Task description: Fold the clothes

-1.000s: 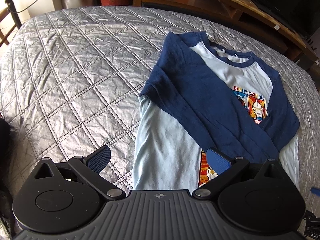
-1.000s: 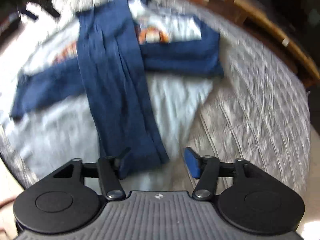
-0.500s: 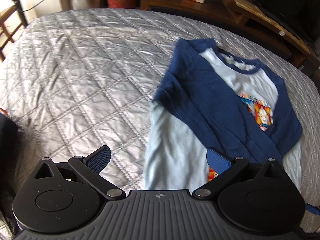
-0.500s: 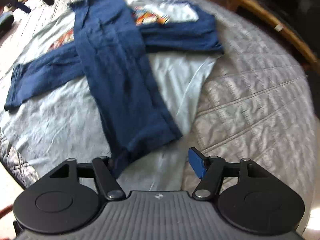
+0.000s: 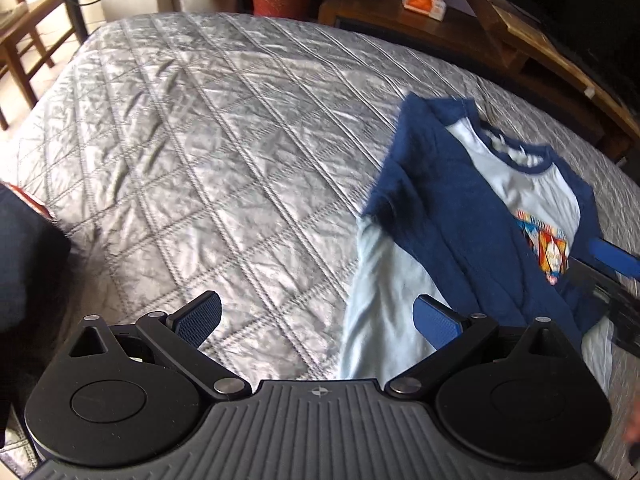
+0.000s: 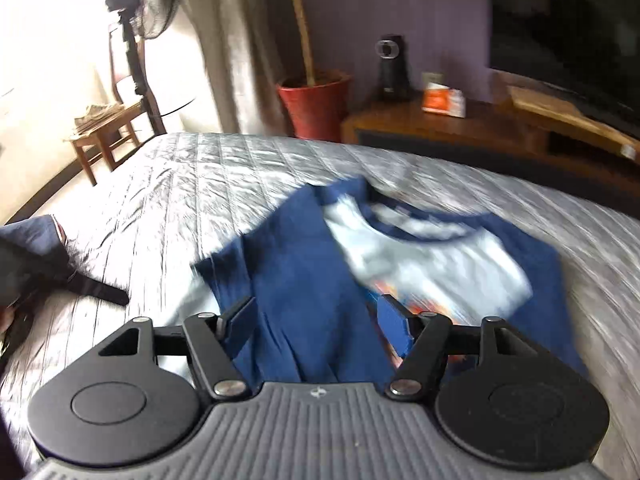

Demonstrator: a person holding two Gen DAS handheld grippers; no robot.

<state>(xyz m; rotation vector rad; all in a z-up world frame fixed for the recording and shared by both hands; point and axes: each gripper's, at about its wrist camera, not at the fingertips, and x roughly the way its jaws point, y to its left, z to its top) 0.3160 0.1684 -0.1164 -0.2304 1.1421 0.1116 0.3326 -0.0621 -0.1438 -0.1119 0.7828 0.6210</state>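
Observation:
A light-blue shirt (image 5: 400, 280) with navy sleeves and a colourful chest print lies on the grey quilted bed (image 5: 208, 152), both sleeves folded across its front. My left gripper (image 5: 318, 318) hovers open over the quilt, its right pad above the shirt's left edge, with nothing between the pads. The right wrist view is blurred. There my right gripper (image 6: 316, 320) is open above the navy sleeve of the shirt (image 6: 304, 272), with no cloth pinched. A blue fingertip of my right gripper (image 5: 612, 260) enters the left wrist view at the right edge.
Beyond the bed stand a red plant pot (image 6: 316, 108), a wooden cabinet (image 6: 460, 124) with an orange packet (image 6: 442, 102), and a dark screen (image 6: 568, 40). A wooden chair (image 5: 24, 28) and a fan (image 6: 152, 4) stand at the left. A dark sleeve (image 5: 24, 272) shows at the bed's left.
My left gripper has drifted left, so the shirt now sits further right in its view. My right gripper swung from the shirt's lower part and tilted up, now looking across the bed past the collar.

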